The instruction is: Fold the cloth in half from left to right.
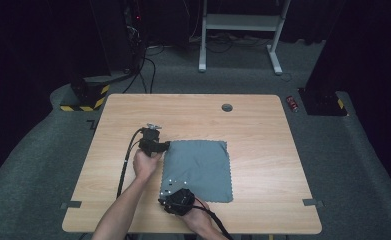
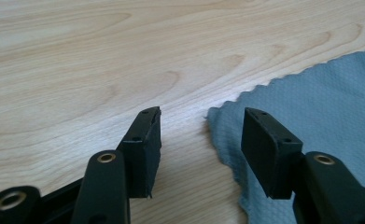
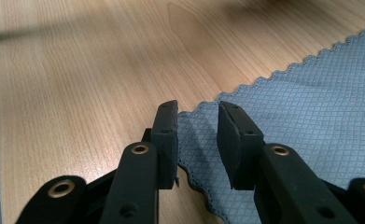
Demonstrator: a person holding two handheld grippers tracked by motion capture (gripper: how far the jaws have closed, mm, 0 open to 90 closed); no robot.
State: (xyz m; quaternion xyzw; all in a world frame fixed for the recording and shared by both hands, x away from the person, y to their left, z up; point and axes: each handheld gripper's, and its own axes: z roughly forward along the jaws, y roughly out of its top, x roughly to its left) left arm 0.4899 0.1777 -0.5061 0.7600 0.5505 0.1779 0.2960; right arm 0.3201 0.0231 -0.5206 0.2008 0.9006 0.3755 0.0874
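Note:
A grey-blue cloth [image 1: 200, 167] with zigzag edges lies flat on the wooden table [image 1: 133, 110]. My left gripper [image 1: 167, 146] is low at the cloth's far left corner. In the left gripper view its jaws [image 2: 203, 116] stand open, with the cloth's corner [image 2: 320, 93] on the table between them and untouched. My right gripper [image 1: 165, 192] is at the near left corner. In the right gripper view its jaws [image 3: 198, 108] are open on either side of that corner of the cloth [image 3: 311, 107], the pads not pressing on it.
A round cable hole [image 1: 227, 107] sits near the table's far edge. Bits of tape [image 1: 71, 204] mark the near corners. Beyond the table are a white desk frame [image 1: 240, 22] and a yellow-and-black striped base [image 1: 85, 97] on the grey floor.

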